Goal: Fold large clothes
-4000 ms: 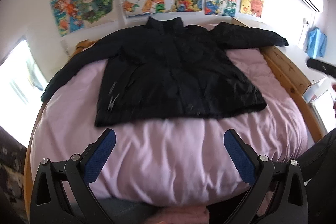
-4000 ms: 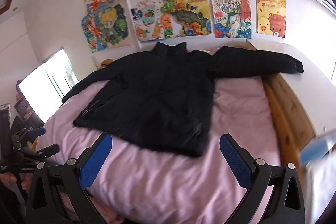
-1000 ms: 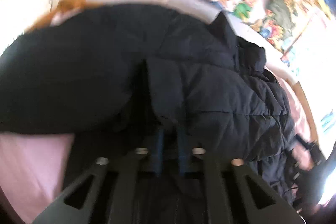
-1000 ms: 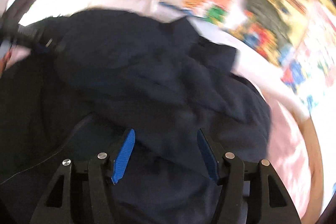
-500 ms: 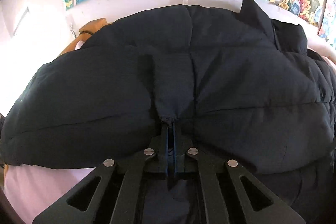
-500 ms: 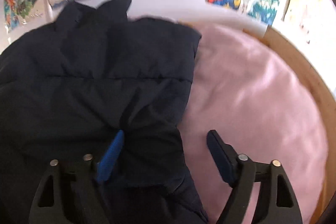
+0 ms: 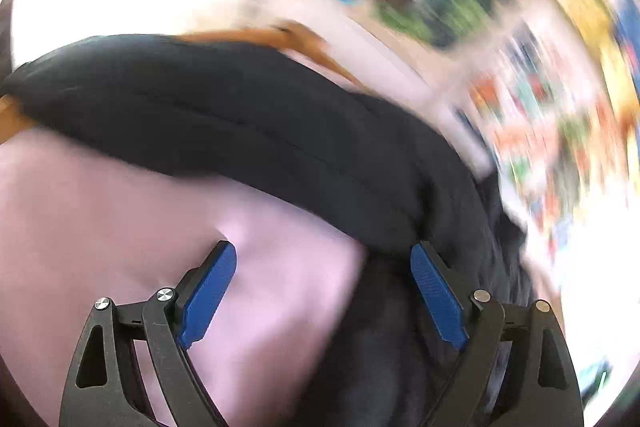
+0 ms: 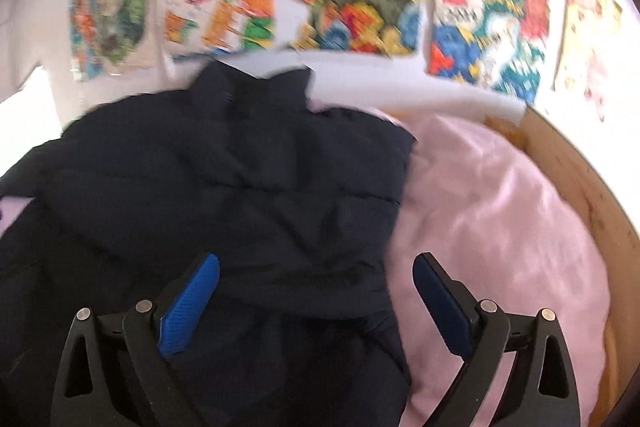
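both tools [image 7: 323,293] [image 8: 316,301] gape, just opened, above the jacket [image 8: 224,195].

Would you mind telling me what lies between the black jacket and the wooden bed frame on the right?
In the right wrist view, only bare pink duvet lies between the black jacket and the wooden bed frame.

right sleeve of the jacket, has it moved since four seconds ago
Yes. The right sleeve no longer stretches toward the wooden bed frame; it is folded in over the jacket.
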